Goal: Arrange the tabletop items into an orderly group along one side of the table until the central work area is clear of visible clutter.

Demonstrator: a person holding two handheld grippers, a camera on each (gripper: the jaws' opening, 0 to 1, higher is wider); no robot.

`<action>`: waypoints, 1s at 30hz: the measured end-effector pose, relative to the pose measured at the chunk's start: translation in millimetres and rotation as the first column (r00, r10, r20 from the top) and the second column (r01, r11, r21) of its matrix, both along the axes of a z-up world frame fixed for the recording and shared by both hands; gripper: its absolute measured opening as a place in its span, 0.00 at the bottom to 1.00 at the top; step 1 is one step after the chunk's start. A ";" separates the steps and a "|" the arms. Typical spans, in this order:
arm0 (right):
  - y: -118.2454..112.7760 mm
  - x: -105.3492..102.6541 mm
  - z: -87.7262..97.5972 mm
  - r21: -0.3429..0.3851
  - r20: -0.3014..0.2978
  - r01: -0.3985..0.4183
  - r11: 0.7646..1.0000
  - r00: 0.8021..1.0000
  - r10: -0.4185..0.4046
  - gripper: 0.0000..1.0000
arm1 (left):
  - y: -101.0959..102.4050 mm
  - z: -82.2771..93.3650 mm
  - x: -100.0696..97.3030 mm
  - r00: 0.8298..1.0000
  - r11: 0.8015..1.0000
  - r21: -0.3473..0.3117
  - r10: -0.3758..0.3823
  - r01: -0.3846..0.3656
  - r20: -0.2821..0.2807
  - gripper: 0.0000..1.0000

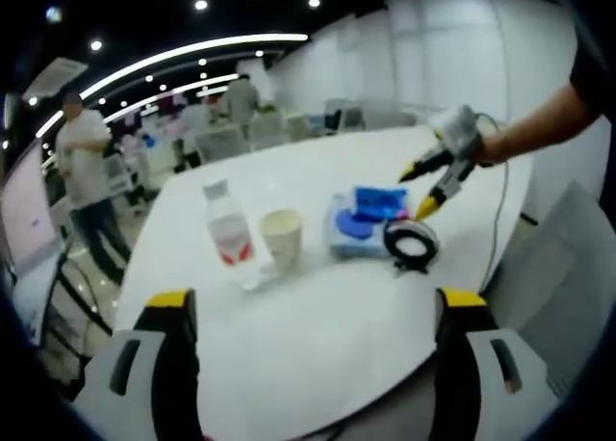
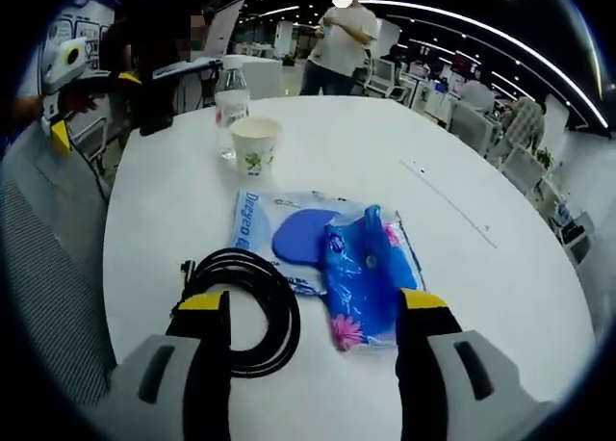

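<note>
Four items are sitting together on the white table point(image 1: 318, 297), seen in the left gripper view from its near edge. Farthest left, a clear water bottle point(image 1: 229, 231) with a red label is standing upright, and just beside it a paper cup point(image 1: 281, 237) is standing upright too. Right of the cup, a blue wipes packet point(image 1: 361, 231) is lying flat, with a blue patterned pouch point(image 1: 378, 202) resting on top of it. At the packet's right edge a coiled black cable point(image 1: 412, 244) is lying on the table, touching or nearly touching the packet.

The left gripper point(image 1: 318, 311) is hovering over the near part of the table with its yellow-tipped jaws spread wide and nothing between them. The right gripper point(image 1: 418, 193) is reaching in from the right, held by a person's hand point(image 1: 486, 144), jaws parted, its tips hanging just above the pouch and the cable.

In the right gripper view, the right gripper's jaws are standing apart, one over the cable coil point(image 2: 243, 306), the other just right of the pouch point(image 2: 358, 272).

Behind the table a person point(image 1: 85, 176) is standing among desks.
</note>
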State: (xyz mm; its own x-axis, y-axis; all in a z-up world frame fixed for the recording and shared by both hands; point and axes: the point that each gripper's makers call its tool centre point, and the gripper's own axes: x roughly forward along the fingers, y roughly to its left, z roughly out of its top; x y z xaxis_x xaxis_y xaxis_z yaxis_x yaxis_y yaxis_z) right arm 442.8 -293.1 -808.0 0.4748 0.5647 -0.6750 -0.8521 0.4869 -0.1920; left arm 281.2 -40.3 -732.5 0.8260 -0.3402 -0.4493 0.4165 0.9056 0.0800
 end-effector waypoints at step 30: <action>4.5 82.2 -18.6 -0.136 -0.001 -0.179 0.974 0.984 0.181 0.36 | 3.9 0.5 -0.7 1.000 1.000 0.010 0.024 -0.024 -0.005 0.95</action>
